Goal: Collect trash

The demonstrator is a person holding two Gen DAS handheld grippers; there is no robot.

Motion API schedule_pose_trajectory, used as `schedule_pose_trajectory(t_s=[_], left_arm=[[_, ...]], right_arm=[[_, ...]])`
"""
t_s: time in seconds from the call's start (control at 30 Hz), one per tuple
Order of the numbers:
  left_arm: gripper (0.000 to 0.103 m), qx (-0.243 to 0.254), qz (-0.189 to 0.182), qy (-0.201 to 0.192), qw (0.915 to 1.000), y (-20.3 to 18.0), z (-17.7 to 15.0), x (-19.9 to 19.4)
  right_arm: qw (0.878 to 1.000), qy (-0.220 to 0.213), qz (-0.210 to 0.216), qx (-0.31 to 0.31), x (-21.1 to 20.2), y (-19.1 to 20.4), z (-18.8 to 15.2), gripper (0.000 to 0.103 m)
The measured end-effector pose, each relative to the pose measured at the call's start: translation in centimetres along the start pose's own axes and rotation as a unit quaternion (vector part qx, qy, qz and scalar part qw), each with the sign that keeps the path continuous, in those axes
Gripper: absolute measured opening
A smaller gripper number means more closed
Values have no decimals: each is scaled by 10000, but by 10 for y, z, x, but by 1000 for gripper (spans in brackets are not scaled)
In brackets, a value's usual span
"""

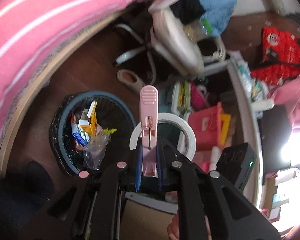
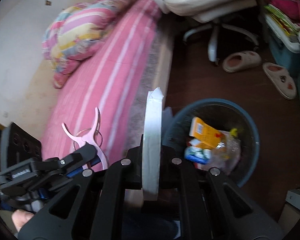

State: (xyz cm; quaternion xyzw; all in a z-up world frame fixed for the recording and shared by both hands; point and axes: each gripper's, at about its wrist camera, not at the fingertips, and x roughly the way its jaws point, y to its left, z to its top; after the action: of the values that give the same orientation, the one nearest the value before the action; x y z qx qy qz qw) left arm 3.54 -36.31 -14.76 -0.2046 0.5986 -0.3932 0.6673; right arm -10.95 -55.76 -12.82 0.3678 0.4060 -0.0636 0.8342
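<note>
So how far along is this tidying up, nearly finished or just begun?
Partly done, it seems. The bin already holds an orange carton and a clear plastic bag. In hand now: the left tongs are shut on a pink clip, the right tongs on a white tape roll, both near the bin but not yet dropped in. The shelves beyond look cluttered, so more may remain.

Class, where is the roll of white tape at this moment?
The tape roll is clamped upright in the right hand-held gripper, between the pink bed and the bin.

Glossy pink plastic clip [image 1: 149,124]; matt white tape roll [image 2: 152,146].
</note>
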Motion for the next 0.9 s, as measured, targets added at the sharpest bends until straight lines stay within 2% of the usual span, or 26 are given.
schedule_pose_trajectory(t_s=[0.13,0.33,0.37,0.4,0.43,0.47,0.5,0.57,0.7,0.77,0.9], left_arm=[[12,106,210,480,9986,4,4,38],[12,26,504,859,9950,20,17,75],[19,-20,609,915,9939,24,19,81],[31,-62,682,941,9932,25,21,85],[38,-98,768,931,9926,27,23,88],[51,-102,833,900,9924,28,24,90],[60,-87,905,842,9923,27,26,89],[65,-73,927,769,9927,26,28,88],[82,-23,929,593,9939,20,29,80],[87,37,897,468,9949,16,29,73],[89,178,990,183,9948,7,25,52]], right_arm=[[9993,173,-325,46,20,-20,0,10],[9979,303,-572,90,40,-38,1,11],[9974,298,-644,86,43,-41,1,12],[9972,274,-695,79,43,-41,1,19],[9965,220,-803,56,44,-40,1,41],[9954,134,-946,16,44,-40,1,51],[9938,8,-1108,-54,42,-39,1,58],[9928,-34,-1189,-117,41,-40,1,61],[9930,-83,-1176,-3,33,-41,0,72],[9931,-139,-1168,-3,27,-37,2,76],[9936,-284,-1090,-113,10,-18,3,86]])
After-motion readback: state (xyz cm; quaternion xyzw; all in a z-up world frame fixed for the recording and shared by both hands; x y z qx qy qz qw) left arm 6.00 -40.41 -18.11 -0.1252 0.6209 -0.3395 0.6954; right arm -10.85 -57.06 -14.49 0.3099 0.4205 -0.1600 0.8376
